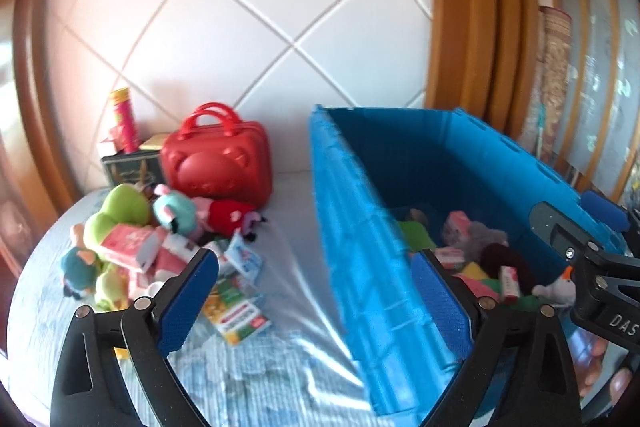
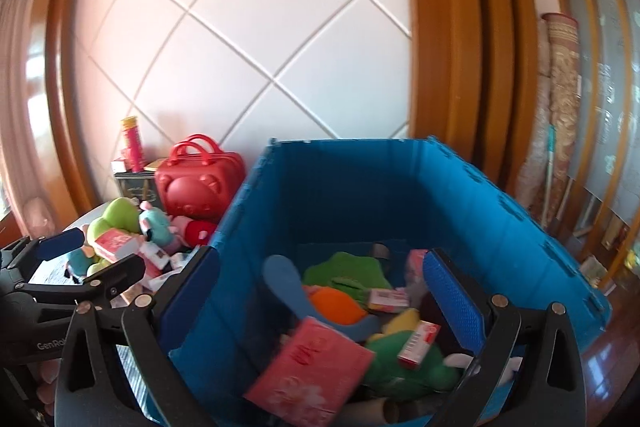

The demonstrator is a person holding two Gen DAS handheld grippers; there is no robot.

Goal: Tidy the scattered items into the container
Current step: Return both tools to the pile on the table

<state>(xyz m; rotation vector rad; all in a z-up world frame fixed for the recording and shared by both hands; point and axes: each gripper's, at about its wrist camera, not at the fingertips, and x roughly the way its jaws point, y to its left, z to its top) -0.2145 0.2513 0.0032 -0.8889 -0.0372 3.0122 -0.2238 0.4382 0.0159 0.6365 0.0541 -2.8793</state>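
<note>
Holding both grippers wide, nothing gripped: left gripper (image 1: pixel 316 291) astride bin (image 1: pixel 360 227) wall, right gripper (image 2: pixel 322 287) over bin contents; toys (image 1: pixel 132 239) piled left.

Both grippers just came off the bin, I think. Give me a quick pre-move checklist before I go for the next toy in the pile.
1. Left gripper empty, jaws wide: ok.
2. Right gripper empty, jaws wide: ok.
3. Blue container open, room left above the toys inside: ok.
4. Pile of plush toys and boxes left on the bed, beside the container: ok, work remains.
5. Clear path from left gripper to pile: ok.
6. Whether the red case counts as an item to tidy: cannot tell.
</note>
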